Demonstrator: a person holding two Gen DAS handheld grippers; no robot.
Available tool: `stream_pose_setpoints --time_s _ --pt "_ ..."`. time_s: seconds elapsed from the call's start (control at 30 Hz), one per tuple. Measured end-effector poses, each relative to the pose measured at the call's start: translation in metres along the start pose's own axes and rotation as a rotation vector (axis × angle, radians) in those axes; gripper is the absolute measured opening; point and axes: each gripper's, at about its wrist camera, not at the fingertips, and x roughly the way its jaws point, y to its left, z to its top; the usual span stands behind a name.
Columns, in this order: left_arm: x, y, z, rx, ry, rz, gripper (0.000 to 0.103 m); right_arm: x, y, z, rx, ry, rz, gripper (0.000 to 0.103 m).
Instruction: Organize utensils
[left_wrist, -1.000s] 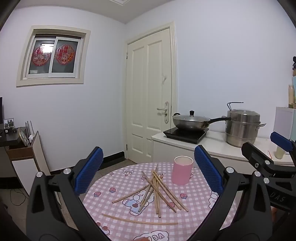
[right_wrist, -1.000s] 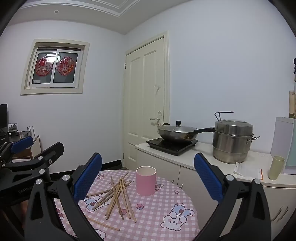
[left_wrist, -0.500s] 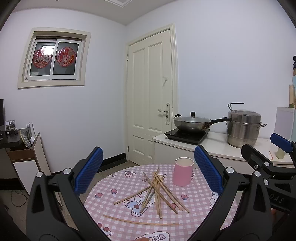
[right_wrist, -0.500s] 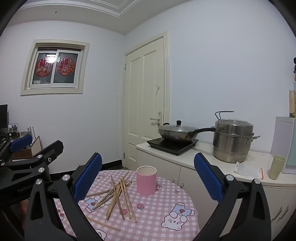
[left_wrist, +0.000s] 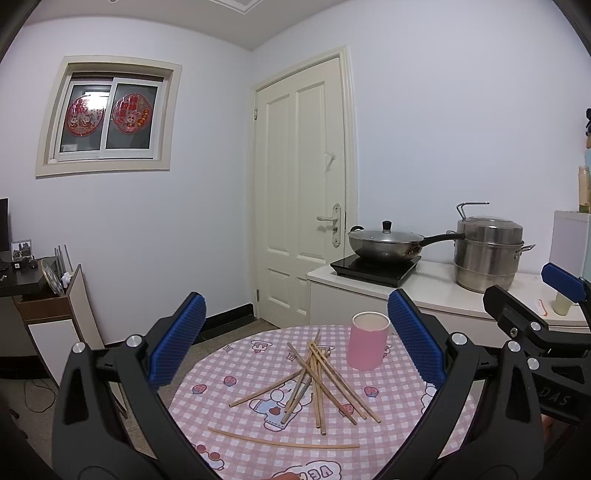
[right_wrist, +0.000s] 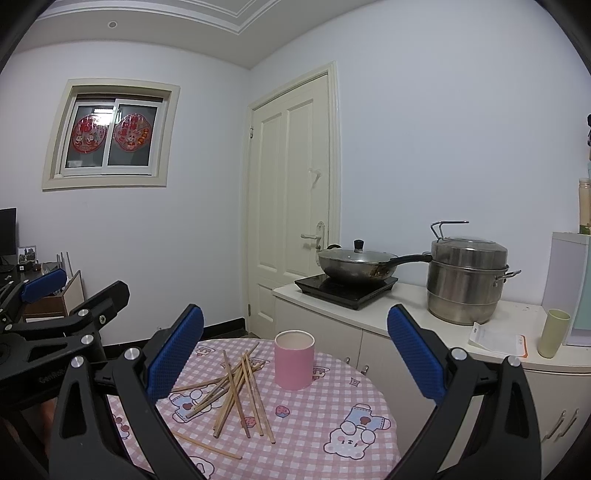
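Several wooden chopsticks (left_wrist: 317, 380) lie in a loose crossed pile on the round table with a pink checked cloth (left_wrist: 236, 369); one lies apart near the front (left_wrist: 284, 439). A pink cup (left_wrist: 368, 345) stands upright just right of the pile. My left gripper (left_wrist: 295, 343) is open and empty, above and short of the table. My right gripper (right_wrist: 295, 347) is open and empty too, with the pile (right_wrist: 236, 391) and the cup (right_wrist: 294, 359) ahead of it. Each gripper shows at the edge of the other's view.
A white counter (right_wrist: 406, 314) behind the table holds an induction hob with a lidded wok (right_wrist: 351, 264), a steel steamer pot (right_wrist: 467, 280) and a pale green cup (right_wrist: 553, 332). A door (left_wrist: 306, 184) is behind. A dark desk (left_wrist: 22, 280) is at the left.
Both views have shifted slightly; the table, chopsticks and cup sit a little higher and further right in the left view. Nothing on the table has moved. Both grippers stay open.
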Motion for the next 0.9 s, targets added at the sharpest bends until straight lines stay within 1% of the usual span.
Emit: stream_pose_setpoints --time_s 0.9 --pt "-0.0002 0.0061 -0.0046 0.003 -0.014 0.006 0.097 0.0009 0.0002 -0.0001 0.002 0.0 0.003 0.096"
